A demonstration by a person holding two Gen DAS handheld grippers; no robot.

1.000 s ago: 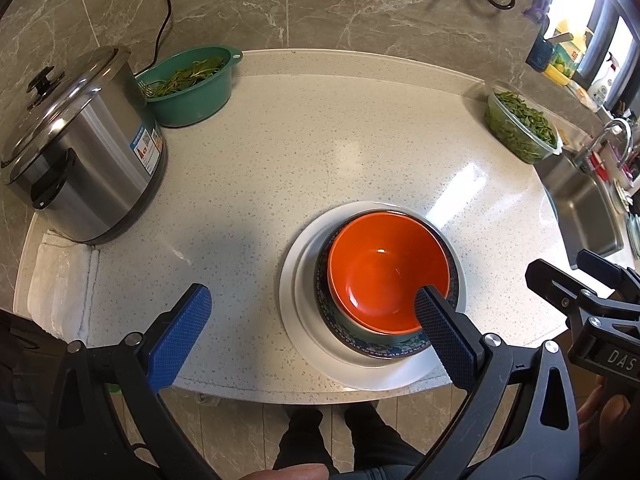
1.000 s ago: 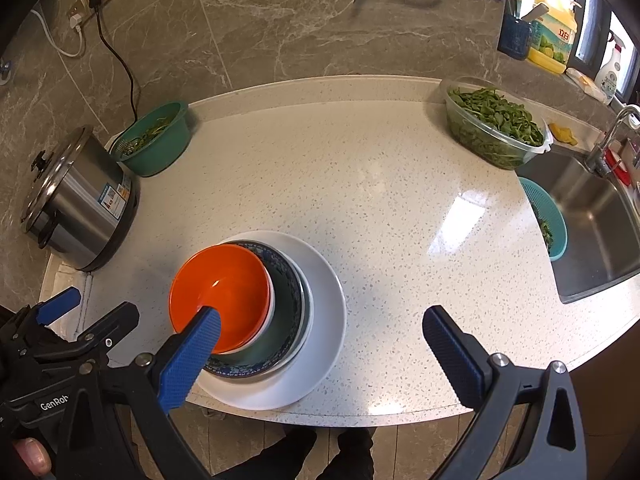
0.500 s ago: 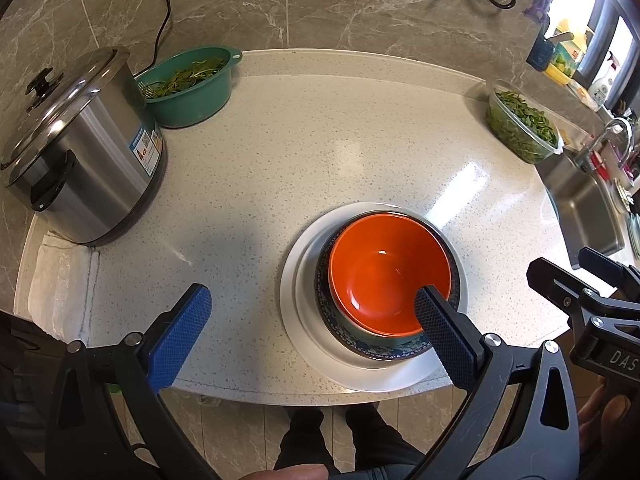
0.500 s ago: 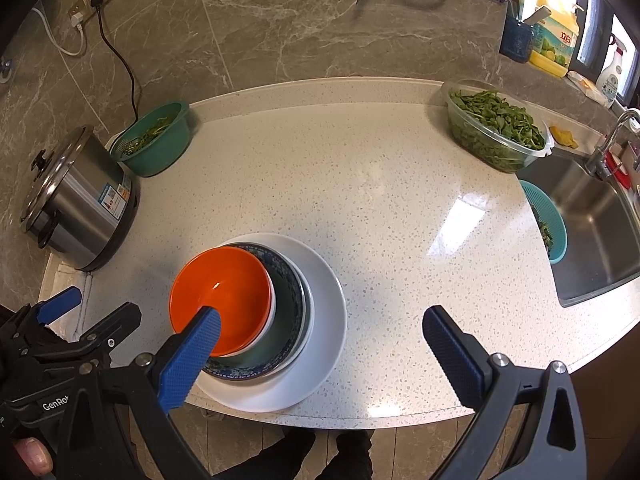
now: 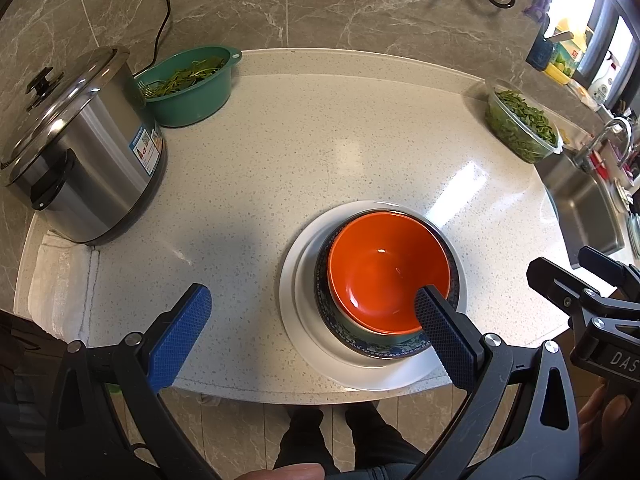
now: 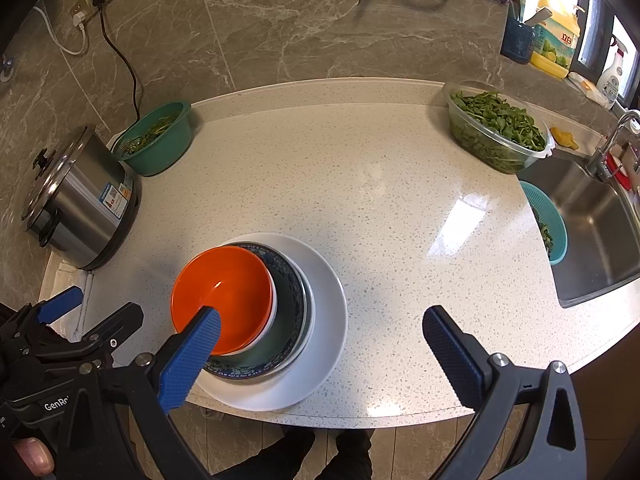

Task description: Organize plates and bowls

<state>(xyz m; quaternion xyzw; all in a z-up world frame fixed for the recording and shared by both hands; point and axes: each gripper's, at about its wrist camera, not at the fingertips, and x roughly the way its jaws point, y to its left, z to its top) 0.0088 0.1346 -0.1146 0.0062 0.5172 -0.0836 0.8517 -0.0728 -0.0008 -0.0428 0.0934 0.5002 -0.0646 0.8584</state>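
Observation:
An orange bowl [image 5: 386, 270] sits nested in a blue patterned bowl [image 5: 376, 346], which rests on a white plate [image 5: 308, 320] near the counter's front edge. The same stack shows in the right wrist view: orange bowl [image 6: 224, 292], patterned bowl [image 6: 288, 300], plate [image 6: 328, 312]. My left gripper [image 5: 308, 320] is open and empty, held above the front edge, its right finger over the orange bowl. My right gripper [image 6: 320, 344] is open and empty, held above the plate's right side. Each gripper also shows in the other view, the right one [image 5: 588, 296] and the left one [image 6: 68, 320].
A steel rice cooker [image 5: 76, 152] stands at the left on a white cloth [image 5: 60, 280]. A green bowl of greens [image 5: 192, 84] is behind it. A clear tub of greens [image 6: 496, 132] sits at the back right. A sink [image 6: 592, 224] with a teal strainer [image 6: 548, 224] lies right.
Almost nothing has changed. Both views have shifted very slightly; the stack and both open grippers stay where they were.

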